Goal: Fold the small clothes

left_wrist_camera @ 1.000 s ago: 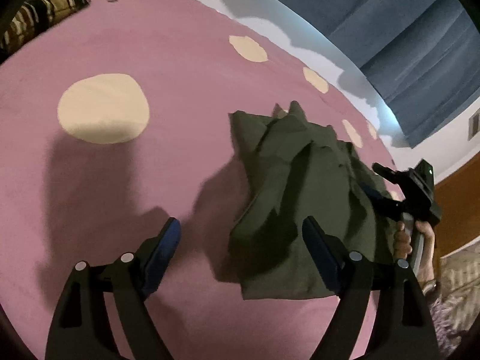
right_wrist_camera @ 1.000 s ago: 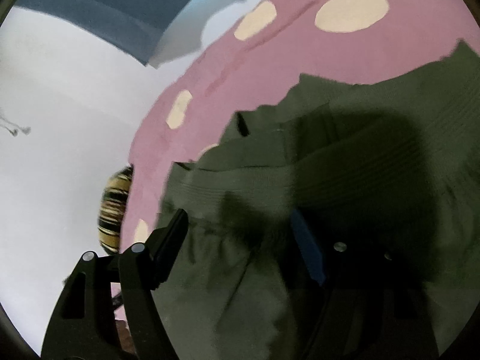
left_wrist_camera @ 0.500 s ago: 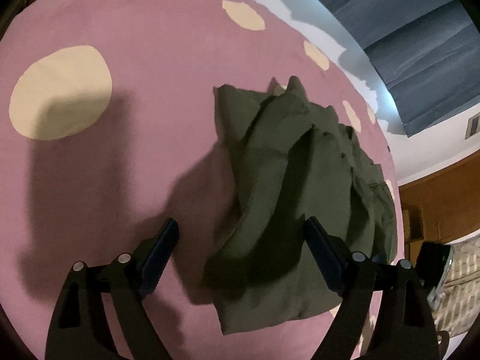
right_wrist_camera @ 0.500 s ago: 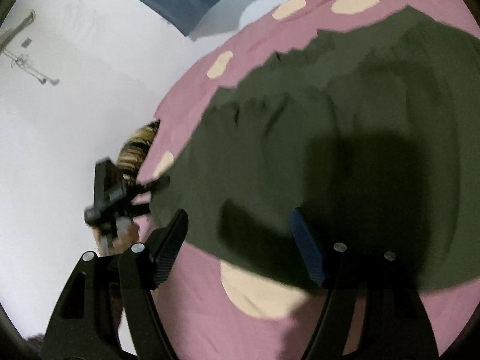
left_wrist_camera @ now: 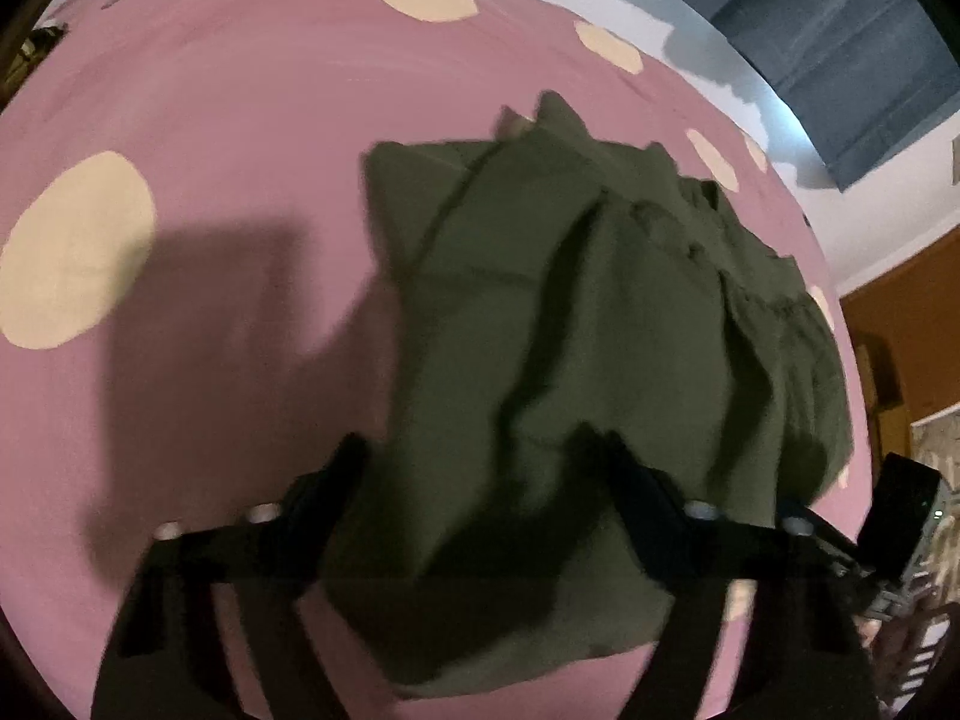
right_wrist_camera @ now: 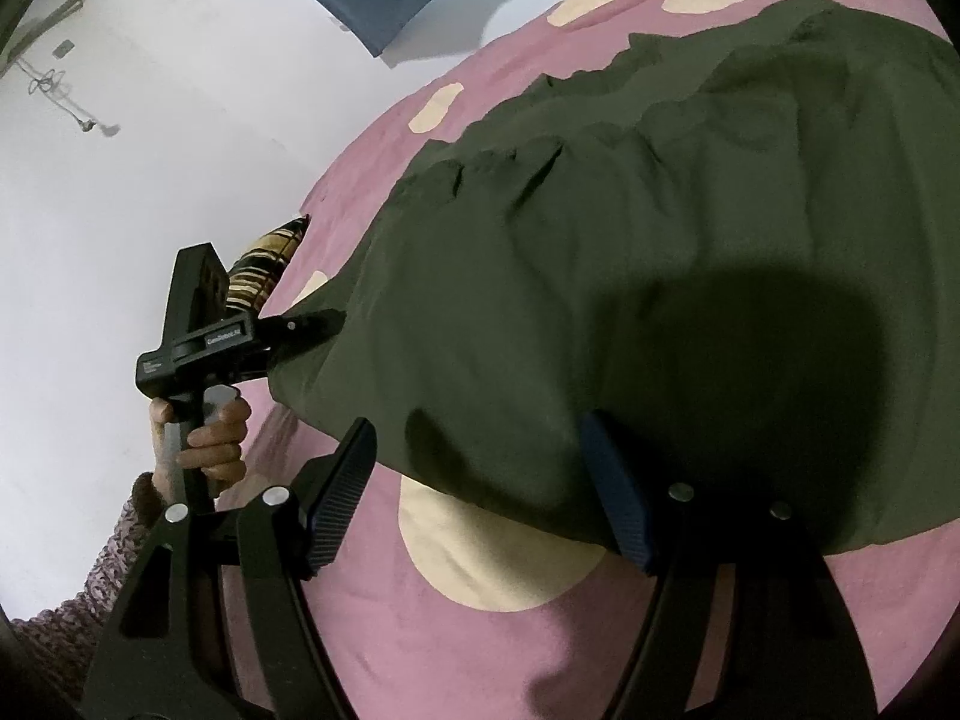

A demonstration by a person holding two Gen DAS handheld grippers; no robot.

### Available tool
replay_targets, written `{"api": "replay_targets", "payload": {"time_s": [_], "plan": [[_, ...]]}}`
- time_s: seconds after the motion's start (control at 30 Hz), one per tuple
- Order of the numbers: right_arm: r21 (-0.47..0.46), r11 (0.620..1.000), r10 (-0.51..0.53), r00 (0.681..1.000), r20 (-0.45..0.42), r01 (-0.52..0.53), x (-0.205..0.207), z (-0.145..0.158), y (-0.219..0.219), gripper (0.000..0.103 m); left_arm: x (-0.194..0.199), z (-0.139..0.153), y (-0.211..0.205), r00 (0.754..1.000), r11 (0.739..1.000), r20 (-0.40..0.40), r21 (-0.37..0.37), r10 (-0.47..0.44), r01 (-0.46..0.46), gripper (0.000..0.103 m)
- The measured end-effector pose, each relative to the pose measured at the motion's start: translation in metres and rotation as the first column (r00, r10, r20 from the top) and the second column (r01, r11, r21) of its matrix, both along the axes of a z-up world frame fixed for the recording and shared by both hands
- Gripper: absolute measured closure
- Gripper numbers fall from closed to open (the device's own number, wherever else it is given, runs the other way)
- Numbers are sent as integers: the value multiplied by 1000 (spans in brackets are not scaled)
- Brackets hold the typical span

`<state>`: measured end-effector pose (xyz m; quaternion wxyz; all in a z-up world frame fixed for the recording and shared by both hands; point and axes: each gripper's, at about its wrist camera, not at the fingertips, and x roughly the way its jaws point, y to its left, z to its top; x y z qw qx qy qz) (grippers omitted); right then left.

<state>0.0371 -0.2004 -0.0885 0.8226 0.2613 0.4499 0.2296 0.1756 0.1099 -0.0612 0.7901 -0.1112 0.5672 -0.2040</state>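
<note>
An olive green garment (left_wrist_camera: pixel 600 312) lies rumpled on a pink bedspread (left_wrist_camera: pixel 210 120) with cream dots. My left gripper (left_wrist_camera: pixel 480 456) reaches over its near corner; the jaws are closing, still wide apart, with the cloth lying between them. The picture is blurred there. In the right wrist view the same garment (right_wrist_camera: pixel 600 210) fills the right side, and the left gripper (right_wrist_camera: pixel 318 324) points at its far left edge, held by a person's hand (right_wrist_camera: pixel 210 432). My right gripper (right_wrist_camera: pixel 477 432) hovers open at the garment's near hem, with no cloth pinched.
A striped pillow (right_wrist_camera: pixel 264 264) lies at the bed's far end by the white wall. A blue curtain (left_wrist_camera: pixel 840 30) hangs beyond the bed. Brown wooden furniture (left_wrist_camera: pixel 900 330) stands to the right. Bare bedspread stretches left of the garment.
The left gripper has moved in over the garment's corner and its jaws have narrowed. The right gripper has drawn back from above the cloth to its hem.
</note>
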Motion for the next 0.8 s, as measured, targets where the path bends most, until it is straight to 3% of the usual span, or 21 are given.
{"api": "replay_targets", "payload": {"time_s": [0.07, 0.17, 0.33, 0.47, 0.8], "plan": [[-1, 1000, 0, 1000, 2, 0, 2, 0, 2, 32, 2, 0, -4, 1000, 1000, -17, 3, 9, -9, 41], [0, 1000, -1, 1000, 4, 1, 2, -2, 1, 32, 2, -1, -9, 999, 1000, -46, 1, 24, -24, 56], [-4, 1000, 7, 1000, 18, -7, 2, -5, 2, 32, -5, 22, -22, 1000, 996, 7, 84, 22, -23, 95], [-1, 1000, 8, 1000, 26, -8, 2, -6, 1, 32, -15, 60, -37, 997, 996, 80, 87, 9, -16, 98], [-10, 1000, 6, 999, 44, -6, 0, -6, 1, 32, -36, 134, -113, 980, 980, 185, 196, -70, 33, 99]]}}
